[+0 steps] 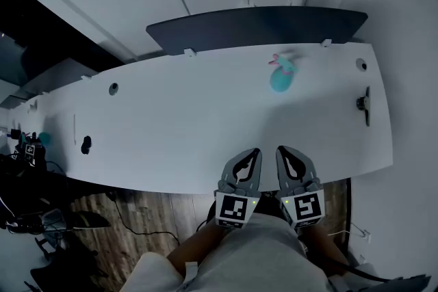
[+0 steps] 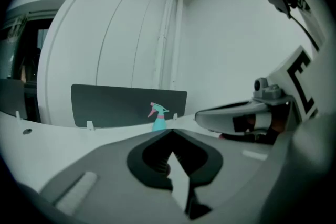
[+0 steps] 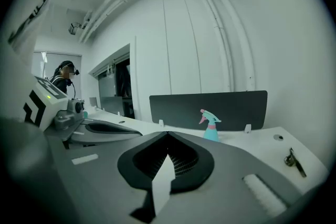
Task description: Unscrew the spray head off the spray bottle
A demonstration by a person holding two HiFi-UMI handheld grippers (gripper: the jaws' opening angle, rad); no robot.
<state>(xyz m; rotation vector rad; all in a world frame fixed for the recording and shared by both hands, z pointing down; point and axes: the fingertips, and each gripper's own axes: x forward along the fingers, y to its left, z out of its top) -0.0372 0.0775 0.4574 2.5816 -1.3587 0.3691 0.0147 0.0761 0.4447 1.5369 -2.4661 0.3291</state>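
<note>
A long white bench [image 1: 171, 126] lies open from its near edge, where the left claw [image 1: 254, 152] and the right claw [image 1: 282, 150] sit side by side, both pinched shut and empty. The teal spray bottle [image 1: 280, 77] stands upright near the far edge with its spray head [image 1: 279, 63] on, in front of a dark divider panel [image 1: 253, 27]. Only the head view shows a small black object [image 1: 85, 145] far left, only the right gripper view shows a person [image 3: 65, 73] in the background, and a small black fitting [image 1: 364, 104] sits at the bench's right edge, well apart from the bottle.
</note>
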